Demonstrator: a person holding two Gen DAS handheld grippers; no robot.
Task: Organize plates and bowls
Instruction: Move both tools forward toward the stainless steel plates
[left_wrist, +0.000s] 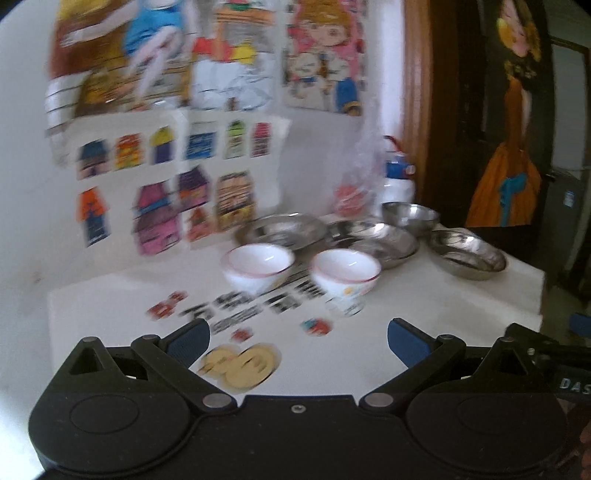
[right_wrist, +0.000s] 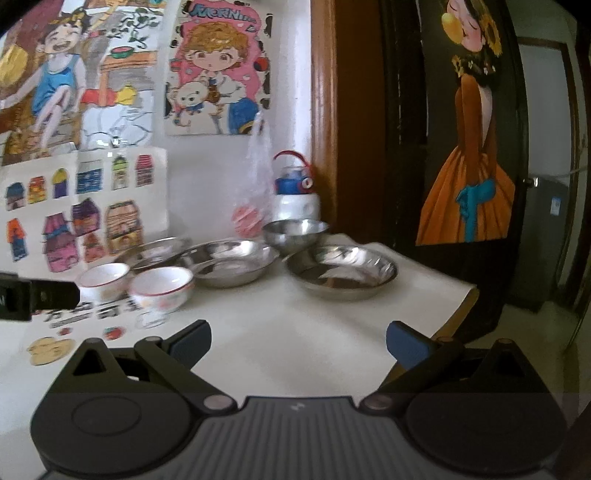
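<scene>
Two white bowls with red rims stand side by side on the white table, one on the left (left_wrist: 257, 266) (right_wrist: 104, 280) and one on the right (left_wrist: 346, 274) (right_wrist: 161, 287). Behind them lie three steel plates, at the left (left_wrist: 281, 229) (right_wrist: 157, 251), the middle (left_wrist: 376, 239) (right_wrist: 229, 261) and the right (left_wrist: 467, 254) (right_wrist: 341, 270), and a steel bowl (left_wrist: 410, 217) (right_wrist: 296, 232) stands at the back. My left gripper (left_wrist: 298, 338) is open and empty, short of the white bowls. My right gripper (right_wrist: 298, 338) is open and empty, short of the right plate.
A white and blue bottle (right_wrist: 295, 192) and a hanging plastic bag (right_wrist: 255, 184) stand at the back by the wall. Drawings cover the wall. Stickers lie on the table (right_wrist: 314, 332). The table's right edge (right_wrist: 461, 302) drops beside a dark door.
</scene>
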